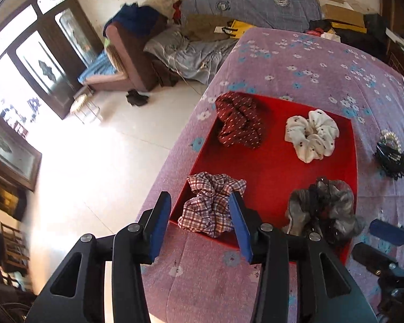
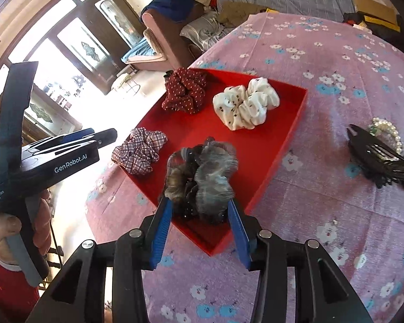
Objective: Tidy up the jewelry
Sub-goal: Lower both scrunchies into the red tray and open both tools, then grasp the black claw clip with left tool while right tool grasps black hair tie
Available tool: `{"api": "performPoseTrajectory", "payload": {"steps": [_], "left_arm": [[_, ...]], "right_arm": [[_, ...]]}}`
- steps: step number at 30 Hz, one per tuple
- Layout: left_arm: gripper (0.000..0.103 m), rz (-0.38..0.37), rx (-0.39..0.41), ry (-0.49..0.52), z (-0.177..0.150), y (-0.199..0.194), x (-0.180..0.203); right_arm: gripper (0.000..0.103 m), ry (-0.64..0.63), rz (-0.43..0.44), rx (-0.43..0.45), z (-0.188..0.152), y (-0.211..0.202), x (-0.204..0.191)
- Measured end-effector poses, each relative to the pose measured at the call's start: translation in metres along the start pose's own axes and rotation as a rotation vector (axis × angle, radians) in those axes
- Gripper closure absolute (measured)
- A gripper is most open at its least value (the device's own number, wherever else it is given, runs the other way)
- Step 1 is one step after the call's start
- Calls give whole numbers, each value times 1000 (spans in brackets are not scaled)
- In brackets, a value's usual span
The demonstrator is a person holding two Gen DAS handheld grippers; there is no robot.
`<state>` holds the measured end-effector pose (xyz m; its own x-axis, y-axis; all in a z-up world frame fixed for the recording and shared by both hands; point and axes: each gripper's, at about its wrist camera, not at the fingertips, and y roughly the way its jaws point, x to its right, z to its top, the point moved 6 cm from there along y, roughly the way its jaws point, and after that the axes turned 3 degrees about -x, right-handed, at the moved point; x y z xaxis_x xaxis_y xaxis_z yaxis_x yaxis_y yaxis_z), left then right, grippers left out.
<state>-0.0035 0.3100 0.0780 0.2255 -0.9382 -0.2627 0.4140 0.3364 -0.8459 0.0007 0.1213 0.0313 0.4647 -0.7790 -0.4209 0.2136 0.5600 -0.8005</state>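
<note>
Red tray (image 1: 277, 167) at centre frame holds four scrunchies. Left gripper (image 1: 199, 226) stands open over the plaid scrunchie (image 1: 210, 204), right gripper (image 2: 199, 226) open round the grey scrunchie (image 2: 202, 177): lift clear, then fetch the black clip (image 2: 382, 158) at right.

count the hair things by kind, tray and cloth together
scrunchies: 4 — dark red, white, plaid, grey, all in the red tray
black hair clip: 1
pearl band: 1
total: 6
</note>
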Motion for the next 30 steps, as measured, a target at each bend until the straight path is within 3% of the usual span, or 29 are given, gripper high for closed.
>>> {"api": "performPoseTrajectory", "payload": {"steps": [4,8,14,24,30], "left_arm": [[53,26,26,34,0,-15,15],[52,-4,37,28,3,-29,32],[47,-153,25,1,10,-43,72],[46,-444,-87,69,20,-34,203],[41,-621,-197,-20,38,-7,263]], "right_arm": [[53,20,5,20,-7,-15,13],[53,52,8,39,-18,-33,35],[52,169,-21,65,-47,-65,95],[52,396,-130,121,-82,-116,213],[52,458,-165,159,-82,-136,259]]}}
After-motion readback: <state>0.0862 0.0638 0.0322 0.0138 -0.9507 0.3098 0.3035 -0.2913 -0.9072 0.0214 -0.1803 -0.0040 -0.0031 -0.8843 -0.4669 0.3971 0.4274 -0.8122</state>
